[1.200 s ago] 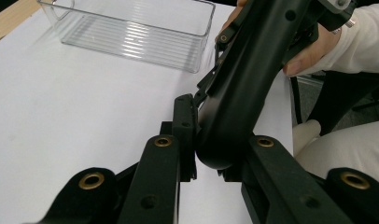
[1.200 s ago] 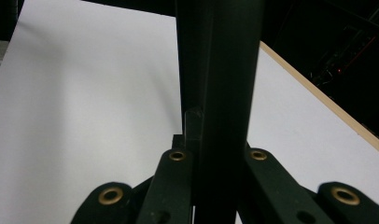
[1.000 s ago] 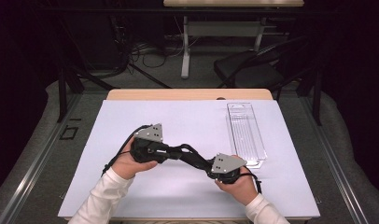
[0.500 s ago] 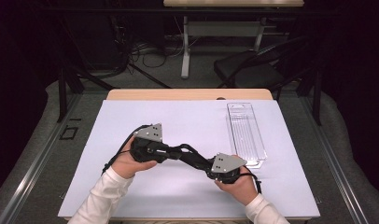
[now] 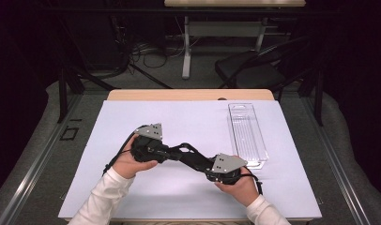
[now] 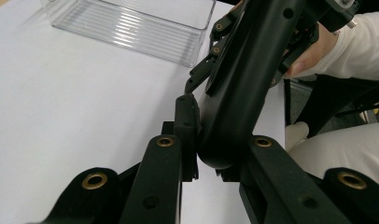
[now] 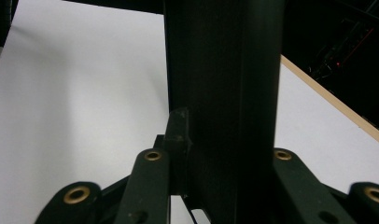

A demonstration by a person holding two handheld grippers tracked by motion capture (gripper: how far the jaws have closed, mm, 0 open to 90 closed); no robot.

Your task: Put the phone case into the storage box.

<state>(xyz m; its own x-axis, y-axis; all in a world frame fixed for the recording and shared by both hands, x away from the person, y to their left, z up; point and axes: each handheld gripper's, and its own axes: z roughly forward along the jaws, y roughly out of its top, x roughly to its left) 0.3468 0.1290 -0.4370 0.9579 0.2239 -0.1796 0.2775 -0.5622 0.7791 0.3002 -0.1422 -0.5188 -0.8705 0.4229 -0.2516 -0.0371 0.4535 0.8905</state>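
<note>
While the left gripper [image 6: 215, 144] clamps the black bar [image 6: 243, 88], the right gripper [image 7: 225, 140] has just been opening around it; I cannot tell whether it presses. The clear tray [image 5: 235, 133] beside the right gripper is empty, so placing remains.

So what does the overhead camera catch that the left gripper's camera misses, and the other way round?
From above: the whole white table, the left hand, and a chair on the floor behind.

From the left gripper view: a close look at its jaws pressed on the rounded end of the black bar, with brass-coloured rivets on the jaw arms.

Both: the black bar, the clear tray lying apart from it, and the right hand in its white sleeve.
</note>
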